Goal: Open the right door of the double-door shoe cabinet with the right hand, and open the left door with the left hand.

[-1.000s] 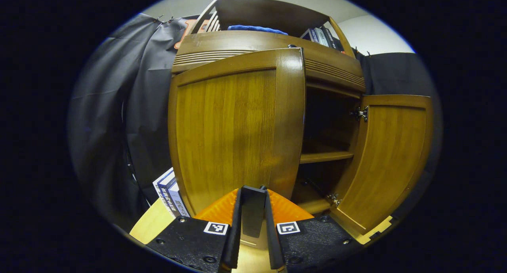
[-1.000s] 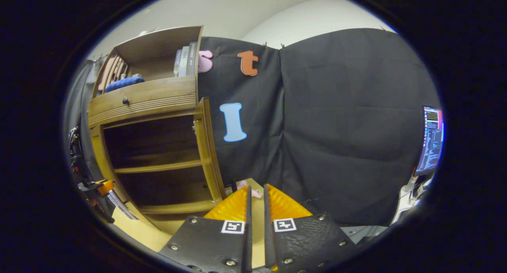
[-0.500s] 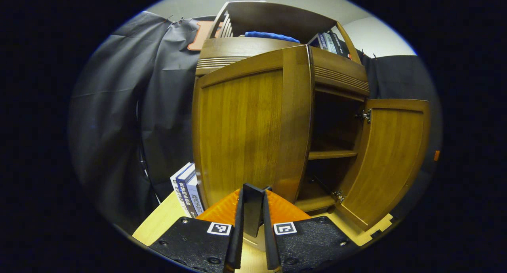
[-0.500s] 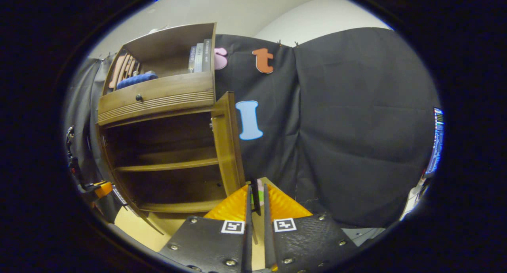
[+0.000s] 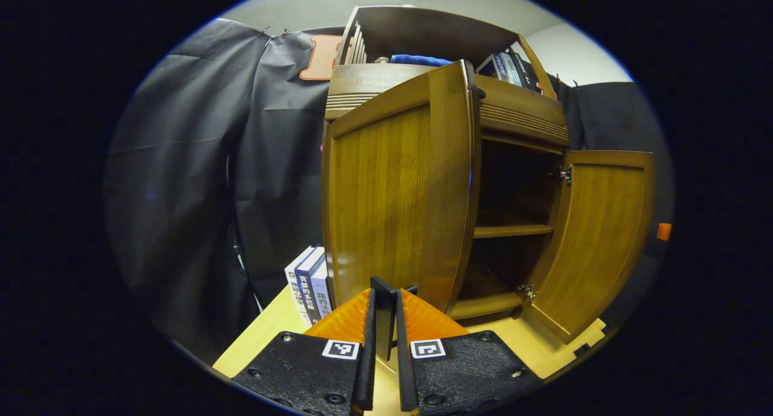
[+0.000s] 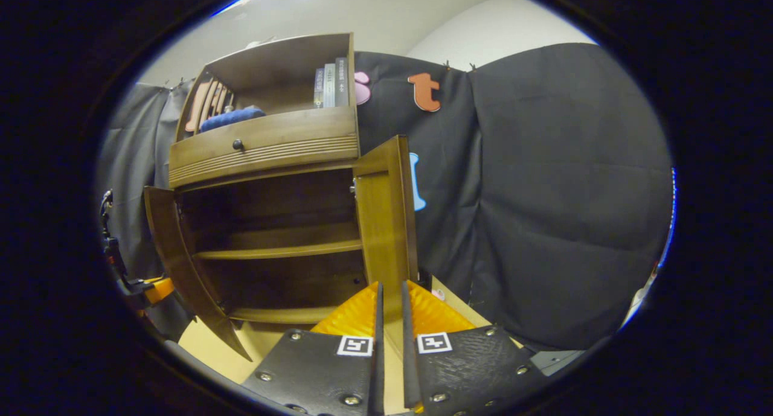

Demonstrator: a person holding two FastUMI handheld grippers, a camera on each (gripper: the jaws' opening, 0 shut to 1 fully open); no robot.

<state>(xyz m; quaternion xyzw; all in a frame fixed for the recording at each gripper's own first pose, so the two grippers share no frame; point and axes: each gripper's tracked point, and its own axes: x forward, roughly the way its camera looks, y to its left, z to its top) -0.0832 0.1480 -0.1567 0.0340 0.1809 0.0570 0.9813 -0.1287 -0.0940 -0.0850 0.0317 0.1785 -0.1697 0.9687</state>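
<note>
Black cloth (image 6: 561,198) hung in folds behind a pale wooden tabletop (image 5: 259,337). Above it ran a plain light wall (image 6: 338,11). Books (image 5: 308,283) stood nearby.

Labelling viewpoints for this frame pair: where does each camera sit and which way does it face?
Left gripper view: rides the left gripper, low in front of the brown wooden shoe cabinet's left door, facing its outer face; own fingers at bottom, closed on a thin dark piece by the door's lower edge.
Right gripper view: rides the right gripper, facing the edge of the open right door; own fingers at bottom.
Shared: both doors, the cabinet's wooden inner shelf, the blue cloth on top.
</note>
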